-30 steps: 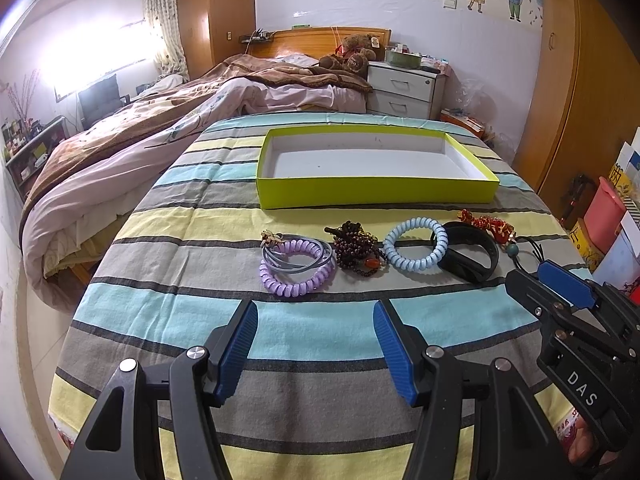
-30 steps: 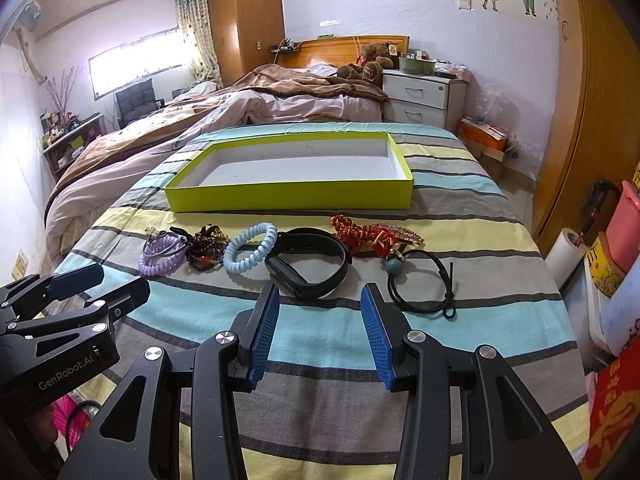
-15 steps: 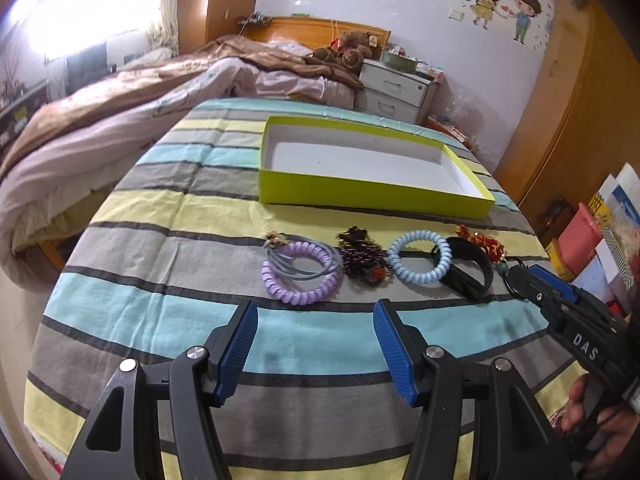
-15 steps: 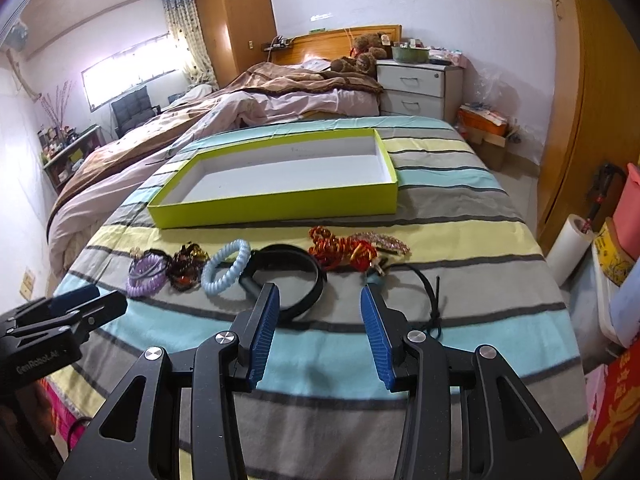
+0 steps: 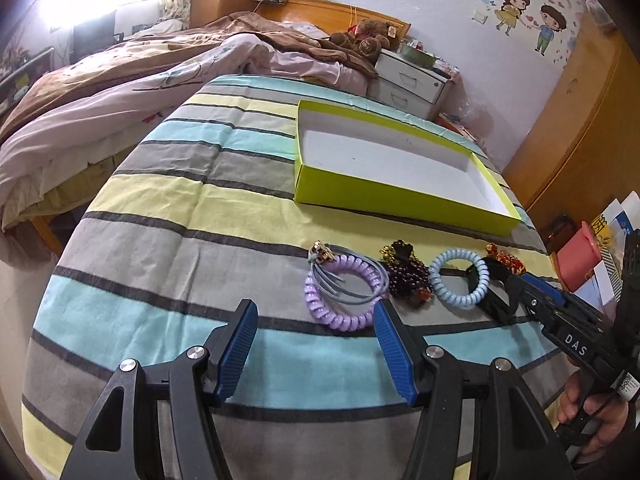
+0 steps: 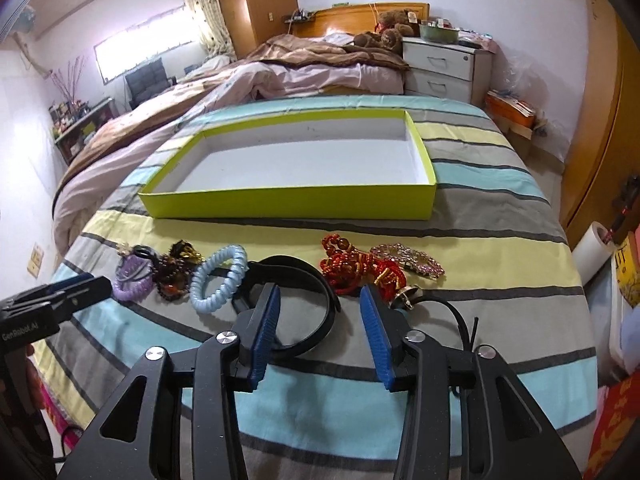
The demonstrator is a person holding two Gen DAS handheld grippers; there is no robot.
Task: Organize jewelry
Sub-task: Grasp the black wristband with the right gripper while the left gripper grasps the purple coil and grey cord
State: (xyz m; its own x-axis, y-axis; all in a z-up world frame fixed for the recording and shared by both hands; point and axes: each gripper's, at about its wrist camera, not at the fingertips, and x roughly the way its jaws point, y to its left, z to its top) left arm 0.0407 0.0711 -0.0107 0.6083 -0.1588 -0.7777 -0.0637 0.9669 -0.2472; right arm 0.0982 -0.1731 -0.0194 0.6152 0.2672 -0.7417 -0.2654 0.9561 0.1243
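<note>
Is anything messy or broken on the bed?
Nothing looks broken or spilled. The jewelry lies in a row in front of the empty green box. Only the grey hair ties lie tangled on the purple coil bracelet.

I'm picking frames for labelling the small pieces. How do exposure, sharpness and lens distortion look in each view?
Left wrist view: the window at top left is blown out to white, the striped bedspread bows with fisheye curvature, and the purple spiral hair tie stays sharp. Right wrist view: exposure is more even, the corners vignette dark, and the red beaded bracelet is crisp beyond the right claw.
</note>
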